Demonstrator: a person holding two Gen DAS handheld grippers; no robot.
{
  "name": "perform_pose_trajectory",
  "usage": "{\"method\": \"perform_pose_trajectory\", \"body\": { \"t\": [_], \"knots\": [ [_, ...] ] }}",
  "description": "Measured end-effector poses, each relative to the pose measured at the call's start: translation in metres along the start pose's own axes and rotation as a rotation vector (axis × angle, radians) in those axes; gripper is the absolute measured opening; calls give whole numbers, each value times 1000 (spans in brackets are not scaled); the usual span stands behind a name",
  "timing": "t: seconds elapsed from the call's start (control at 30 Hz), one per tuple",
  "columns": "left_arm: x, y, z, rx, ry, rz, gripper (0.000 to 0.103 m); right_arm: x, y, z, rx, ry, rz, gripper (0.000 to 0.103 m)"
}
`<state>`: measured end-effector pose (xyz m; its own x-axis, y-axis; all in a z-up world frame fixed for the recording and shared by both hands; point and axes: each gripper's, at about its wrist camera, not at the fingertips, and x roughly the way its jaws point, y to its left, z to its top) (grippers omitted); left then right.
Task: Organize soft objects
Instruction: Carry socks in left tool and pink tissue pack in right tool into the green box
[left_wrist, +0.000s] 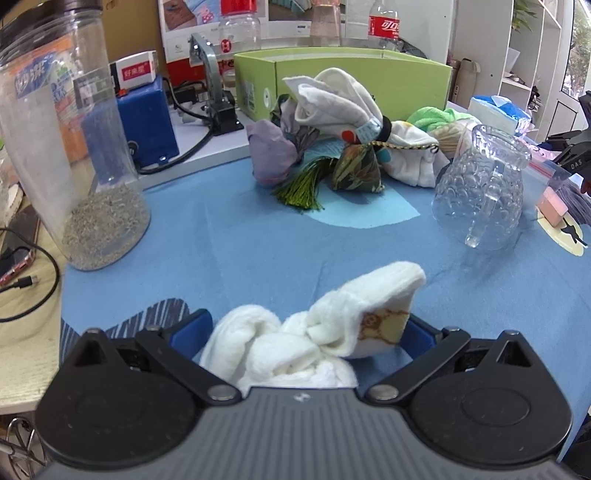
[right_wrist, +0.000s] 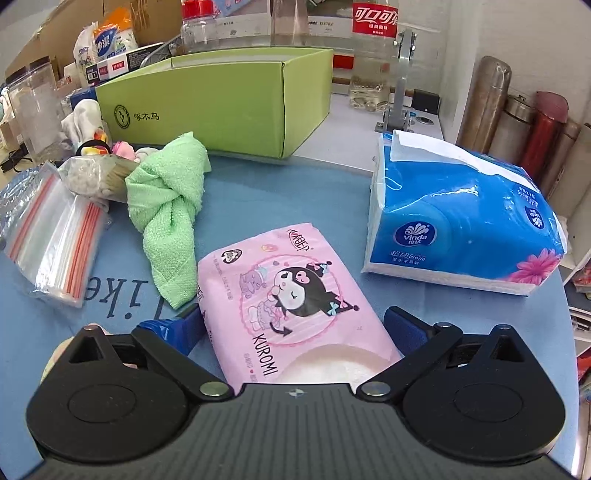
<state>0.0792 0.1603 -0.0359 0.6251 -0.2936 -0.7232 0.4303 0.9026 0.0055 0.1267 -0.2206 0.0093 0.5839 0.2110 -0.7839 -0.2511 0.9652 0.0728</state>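
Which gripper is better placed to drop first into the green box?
Probably right gripper: the green box looks nearer, past only the pink pack. From the left gripper, a pile blocks it.

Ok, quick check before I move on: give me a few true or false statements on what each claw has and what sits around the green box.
1. The left claw has a white sock between its fingers. True.
2. The right claw is around the blue tissue pack. False: the pink Kuromi tissue pack lies between its fingers; the blue one lies apart, further right.
3. The green towel is tied in a knot. True.
4. The glass pitcher stands inside the green box. False: it stands on the blue cloth, in front of the box.
5. The clear jar on the left is full to the brim. False: only its bottom holds grey granules.
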Motion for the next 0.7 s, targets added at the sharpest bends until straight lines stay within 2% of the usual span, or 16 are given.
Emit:
{"method": "perform_pose_trajectory", "body": {
  "t": [0.17,0.2,0.23,0.27,0.3,0.33,0.37,0.4,0.43,0.57,0.7],
  "knots": [
    [-2,-1,-2,3,2,7,101,4,0,2,15,-2,-18,90],
    [-5,-1,-2,-3,1,13,96,3,-1,1,16,-6,-16,89],
    [-8,-1,-3,-13,-4,19,83,3,-1,1,23,-10,-19,89],
    [-12,-1,-3,-25,-9,19,74,2,0,-1,33,-13,-31,87],
    [-16,0,-4,-44,-11,21,55,1,1,-1,42,-15,-38,84],
    [-20,0,-4,-62,-8,32,53,0,3,-2,51,-19,-48,81],
    [-22,0,-6,-78,-9,51,53,-3,5,-3,53,-26,-52,69],
    [-25,0,-7,-92,-15,75,52,-6,8,-3,53,-38,-54,52],
    [-29,0,-8,-110,-20,87,52,-10,10,-3,53,-43,-54,51],
    [-58,7,-1,-201,-75,56,52,-20,18,-7,48,-52,-51,49],
    [-84,-1,32,-191,-139,87,52,-54,25,-1,58,-127,-42,49]
  ]
}}
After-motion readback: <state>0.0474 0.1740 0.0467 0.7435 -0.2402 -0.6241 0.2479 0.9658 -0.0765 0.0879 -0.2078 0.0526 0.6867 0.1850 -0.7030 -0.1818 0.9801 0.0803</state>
